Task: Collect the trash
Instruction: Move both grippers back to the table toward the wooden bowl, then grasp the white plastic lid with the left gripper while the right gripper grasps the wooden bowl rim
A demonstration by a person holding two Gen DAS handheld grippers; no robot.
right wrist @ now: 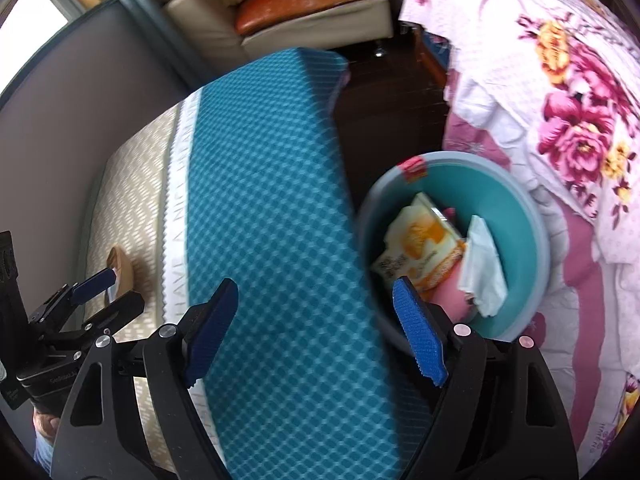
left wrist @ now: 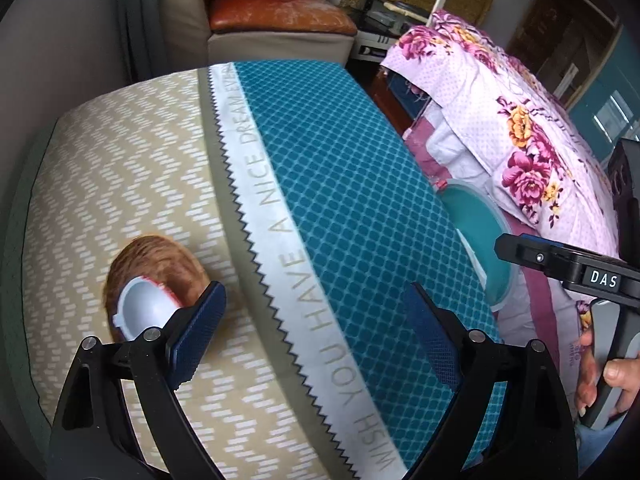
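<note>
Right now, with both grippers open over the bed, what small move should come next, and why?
Probably ease the left gripper left and forward so its open jaws straddle the white cup. The cup lies loose on the beige cover beside the left fingertip, not between the jaws, while the teal bin already holds wrappers.

Beige zigzag of white dashes on the cushion, beside a teal grid-patterned cover edged by a white lettered band. Pink and yellow roses over a pale dotted quilt. Teal inside the basin; blue pads.
</note>
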